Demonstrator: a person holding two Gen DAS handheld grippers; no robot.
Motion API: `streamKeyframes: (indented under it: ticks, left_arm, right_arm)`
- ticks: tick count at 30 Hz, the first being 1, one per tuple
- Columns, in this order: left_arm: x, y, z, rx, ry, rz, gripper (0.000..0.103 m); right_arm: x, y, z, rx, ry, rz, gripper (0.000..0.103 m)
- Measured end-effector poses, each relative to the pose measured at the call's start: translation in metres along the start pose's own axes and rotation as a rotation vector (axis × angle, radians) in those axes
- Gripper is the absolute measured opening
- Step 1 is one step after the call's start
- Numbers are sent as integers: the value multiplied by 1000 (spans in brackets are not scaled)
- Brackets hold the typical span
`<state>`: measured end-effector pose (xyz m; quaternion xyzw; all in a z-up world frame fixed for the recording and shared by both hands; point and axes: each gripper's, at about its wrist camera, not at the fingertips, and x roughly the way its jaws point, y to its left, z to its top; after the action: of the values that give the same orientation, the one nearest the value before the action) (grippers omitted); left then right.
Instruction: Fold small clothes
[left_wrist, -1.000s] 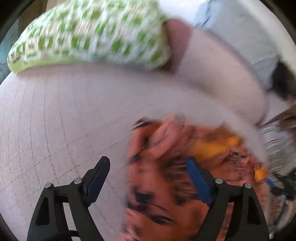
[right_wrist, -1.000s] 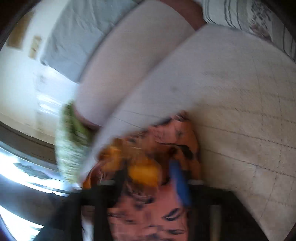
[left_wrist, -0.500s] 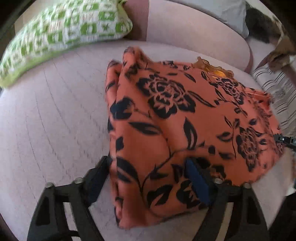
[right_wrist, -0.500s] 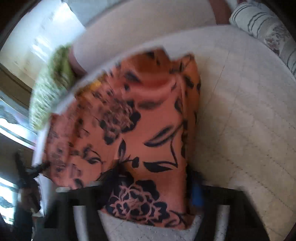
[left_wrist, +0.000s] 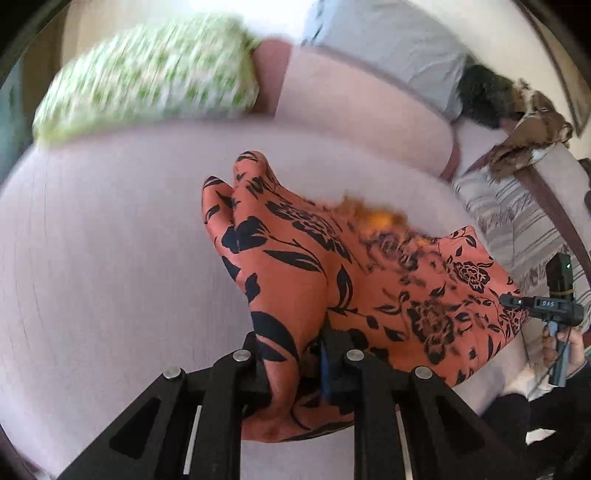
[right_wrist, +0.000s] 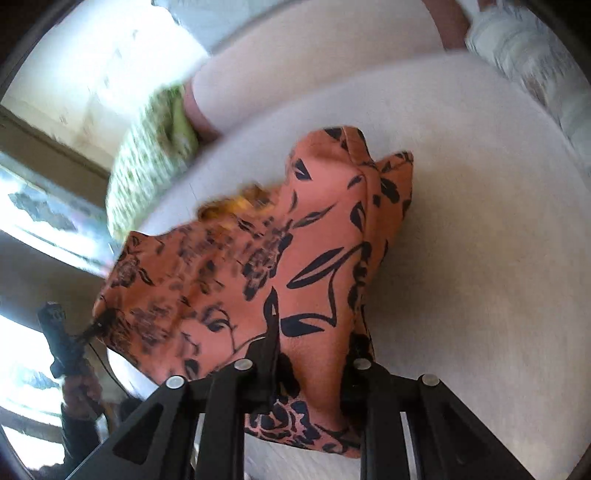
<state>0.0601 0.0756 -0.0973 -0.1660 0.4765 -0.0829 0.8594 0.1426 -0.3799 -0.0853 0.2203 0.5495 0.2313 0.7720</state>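
Orange garment (left_wrist: 332, 266), black floral print, thin fabric. Bunched and draped over the pale pink sofa seat (left_wrist: 110, 258), not flat. Near edge is gathered into folds at the bottom of both wrist views; the far end rises in two rounded peaks. A yellow-orange frilly patch (left_wrist: 380, 218) shows along the upper edge, blurred. Right wrist view: same garment (right_wrist: 314, 258), one corner stretched out to the left.

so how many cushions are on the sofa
3 in view: a green-and-white checked cushion at the back left, a grey cushion at the back, a striped cushion on the right. Others may be hidden.
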Motion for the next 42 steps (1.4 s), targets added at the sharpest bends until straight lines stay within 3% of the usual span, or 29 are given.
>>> streamKeyframes:
  ticks: [3, 4, 6, 7, 8, 10, 12, 17, 19, 21, 22, 23, 24, 26, 29, 31, 32, 36, 42]
  left_arm:
    - [36, 18, -37, -22, 111, 71, 33]
    - [29, 23, -39, -35, 52, 39, 34]
    - [13, 25, -26, -52, 10, 61, 41]
    - [2, 24, -15, -35, -45, 71, 43]
    - [-5, 22, 1, 0, -98, 83, 53]
    - [-4, 21, 25, 39, -134, 87, 57]
    - [13, 27, 48, 58, -130, 34, 57]
    - [53, 29, 90, 41, -83, 30, 55]
    - [56, 29, 90, 25, -70, 40, 55]
    - [65, 32, 97, 13, -56, 37, 42]
    - [64, 36, 92, 9, -44, 46, 35]
    - [70, 38, 92, -2, -10, 65, 10]
    - [77, 42, 94, -18, 22, 83, 5]
    - [72, 43, 93, -26, -15, 107, 3]
    - [46, 28, 85, 25, -141, 169, 3]
    - [70, 33, 79, 26, -57, 197, 3]
    - [78, 36, 77, 28, -45, 211, 3]
    - [68, 37, 77, 25, -79, 194, 5]
    - [48, 32, 74, 28, -115, 188, 6]
  right_arm:
    - [35, -28, -37, 3, 90, -89, 45]
    - [32, -33, -43, 9, 58, -72, 47]
    - [8, -36, -42, 48, -37, -75, 68]
    - [-5, -34, -38, 49, -94, -77, 68]
    - [-17, -29, -30, 40, -160, -66, 68]
    - [-27, -22, -9, 36, -240, -62, 68]
    - [-23, -16, 10, 17, -258, -40, 68]
    - [31, -9, 58, -49, -211, -153, 68]
    - [40, -18, 60, -52, -191, -162, 64]
    - [51, -19, 62, -59, -154, -178, 28]
    - [53, -23, 61, -54, -139, -175, 24]
    - [55, -25, 61, -53, -125, -172, 20]
    - [57, -26, 62, -58, -112, -179, 17]
    - [53, -24, 66, -70, -110, -182, 9]
    - [35, -20, 69, -85, -186, -179, 9]
    - [49, -35, 73, -59, -168, -225, 9]
    - [65, -48, 74, -34, -118, -233, 10]
    - [51, -69, 64, 96, -211, -123, 12]
    - [26, -62, 56, 85, -221, -86, 13]
